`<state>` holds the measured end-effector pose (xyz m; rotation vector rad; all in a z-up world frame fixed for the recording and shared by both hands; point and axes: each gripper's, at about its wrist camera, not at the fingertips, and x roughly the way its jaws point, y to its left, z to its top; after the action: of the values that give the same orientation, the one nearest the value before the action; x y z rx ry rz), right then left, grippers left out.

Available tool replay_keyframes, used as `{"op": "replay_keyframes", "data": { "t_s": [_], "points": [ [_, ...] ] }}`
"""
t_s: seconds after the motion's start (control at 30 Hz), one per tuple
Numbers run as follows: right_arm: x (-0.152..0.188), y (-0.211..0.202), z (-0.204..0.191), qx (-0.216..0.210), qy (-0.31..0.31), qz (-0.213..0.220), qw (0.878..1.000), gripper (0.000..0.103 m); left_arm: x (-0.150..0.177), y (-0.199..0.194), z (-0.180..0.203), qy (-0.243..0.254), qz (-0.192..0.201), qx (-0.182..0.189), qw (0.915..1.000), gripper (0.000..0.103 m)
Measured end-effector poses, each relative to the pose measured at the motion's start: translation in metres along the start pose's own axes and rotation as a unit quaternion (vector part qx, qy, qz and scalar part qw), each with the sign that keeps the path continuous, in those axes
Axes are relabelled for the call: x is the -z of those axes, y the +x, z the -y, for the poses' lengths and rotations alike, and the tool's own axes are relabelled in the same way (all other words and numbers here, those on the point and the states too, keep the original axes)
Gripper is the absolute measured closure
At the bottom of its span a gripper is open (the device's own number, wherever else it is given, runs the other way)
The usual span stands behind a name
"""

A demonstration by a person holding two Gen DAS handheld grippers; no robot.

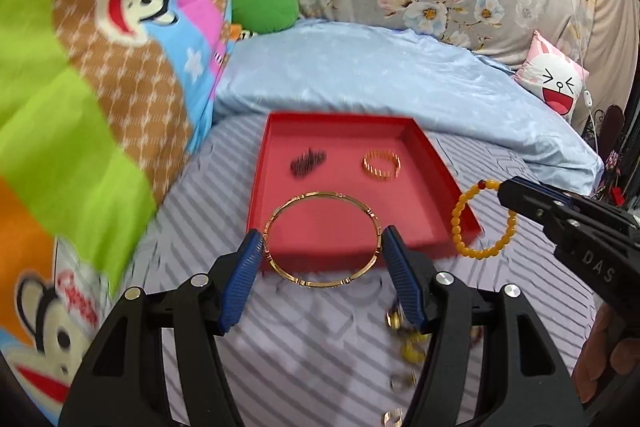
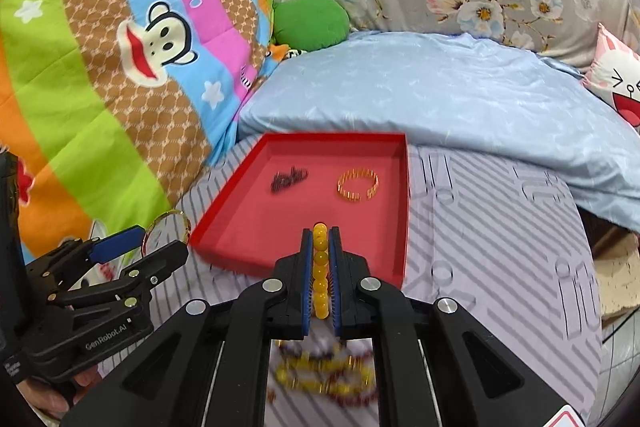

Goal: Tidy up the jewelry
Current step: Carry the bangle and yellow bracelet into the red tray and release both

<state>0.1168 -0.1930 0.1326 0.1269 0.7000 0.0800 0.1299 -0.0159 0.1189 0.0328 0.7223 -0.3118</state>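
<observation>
Left wrist view: we hold the thin gold bangle (image 1: 322, 239) across its width between the blue pads of the left gripper (image 1: 322, 247); the jaws stand wide but press on both sides of the ring, so it is a grasp and not a release.
Bangle's place: it hangs over the near edge of the red tray (image 1: 436, 163), part above the tray floor, part above the striped sheet (image 1: 200, 211).
Right wrist view: our right gripper (image 2: 320, 239) is clenched tight on the yellow bead bracelet (image 2: 319, 267), beads stacked edge-on between the pads.
Bracelet's place: from the left wrist view it dangles just off the tray's near right corner, above the sheet and not yet over the tray.
Already in the tray: a gold link bracelet (image 1: 381, 165) toward the far right, a dark blurred piece (image 1: 307, 163) toward the far left.
Not yet sorted: a blurred heap of loose jewelry (image 2: 328, 373) on the sheet, nearer to us than the tray.
Step in hand: we judge this the carry, both pieces lifted and heading for the tray.
Next move: bring each piece fully over bare tray floor on the near side, apart from the two already there, lower it, then open the jaws.
Care: the bangle, gripped only at two points, could swing or slip.
</observation>
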Motion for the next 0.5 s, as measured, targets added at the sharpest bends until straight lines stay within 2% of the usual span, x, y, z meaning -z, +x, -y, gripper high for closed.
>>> {"op": "replay_keyframes", "data": {
  "t_s": [0.17,0.5],
  "points": [
    [-0.022,0.037,0.007,-0.017,0.018,-0.017,1.000,0.096,-0.025,0.039,-0.001,-0.003,-0.010,0.002,0.9999,0.044],
    [-0.030,0.106,0.013,-0.028,0.032,-0.059,0.997,0.096,-0.037,0.107,-0.012,-0.011,-0.049,-0.010,0.9987,0.044]
  ]
}}
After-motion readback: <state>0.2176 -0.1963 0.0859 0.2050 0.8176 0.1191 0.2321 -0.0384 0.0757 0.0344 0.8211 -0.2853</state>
